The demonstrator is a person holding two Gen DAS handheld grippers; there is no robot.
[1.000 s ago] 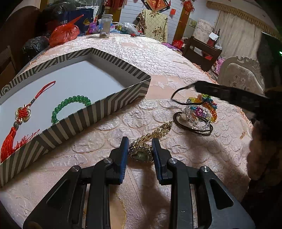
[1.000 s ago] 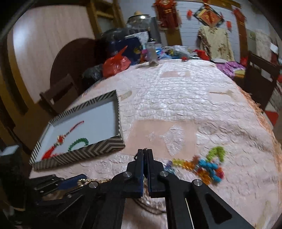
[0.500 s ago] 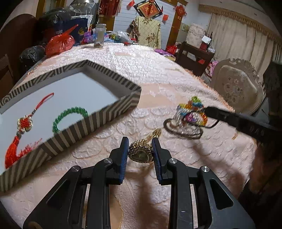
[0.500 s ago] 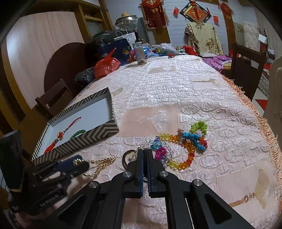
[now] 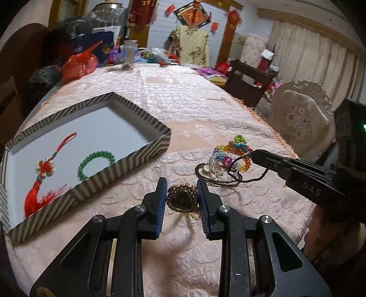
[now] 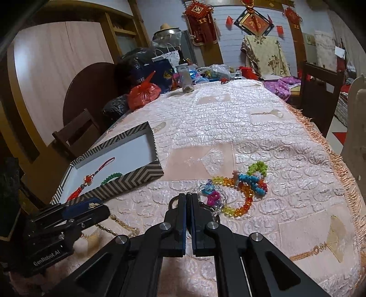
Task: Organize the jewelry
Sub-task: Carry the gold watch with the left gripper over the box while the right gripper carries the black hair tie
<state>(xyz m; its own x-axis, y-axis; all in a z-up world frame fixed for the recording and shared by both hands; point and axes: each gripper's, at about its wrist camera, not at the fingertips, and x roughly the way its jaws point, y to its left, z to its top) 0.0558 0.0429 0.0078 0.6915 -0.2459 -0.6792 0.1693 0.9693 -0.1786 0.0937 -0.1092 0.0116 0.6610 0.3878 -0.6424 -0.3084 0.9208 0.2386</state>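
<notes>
Two pieces already lie in the shallow box with the grey-and-white striped rim (image 5: 128, 160): a red knotted tassel charm (image 5: 43, 173) and a green bead bracelet (image 5: 95, 163), both on its white floor, apart from each other.

Left gripper (image 5: 181, 194): jaws narrow, pads pressing both sides of a gold heart-shaped watch (image 5: 181, 201). Its gold chain strap (image 6: 114, 228) hangs down to the pink embossed tablecloth (image 5: 183, 98), so the watch looks lifted but not fully clear. Position: just outside the box's near wall.

Right gripper (image 6: 188, 201): jaws fully together. In the left view a thin black cord (image 5: 256, 179) runs from its tip down to the pile. Judged pinched between the pads; the contact itself is too small to confirm.

Left on the cloth, in one tangle to the right of the box: a multicoloured plastic bead strand (image 6: 242, 185), a clear bead bracelet (image 5: 215, 165), and the black cord's loops touching them.

Progress, judged: two items stowed, one in hand, roughly three to go. Under halfway.

Legible writing: "GenRobot.AI" on the left gripper's body in the right view; "DAS" on the right gripper's side in the left view. The red wall hanging (image 6: 196, 9) bears a gold character, not read with confidence.
</notes>
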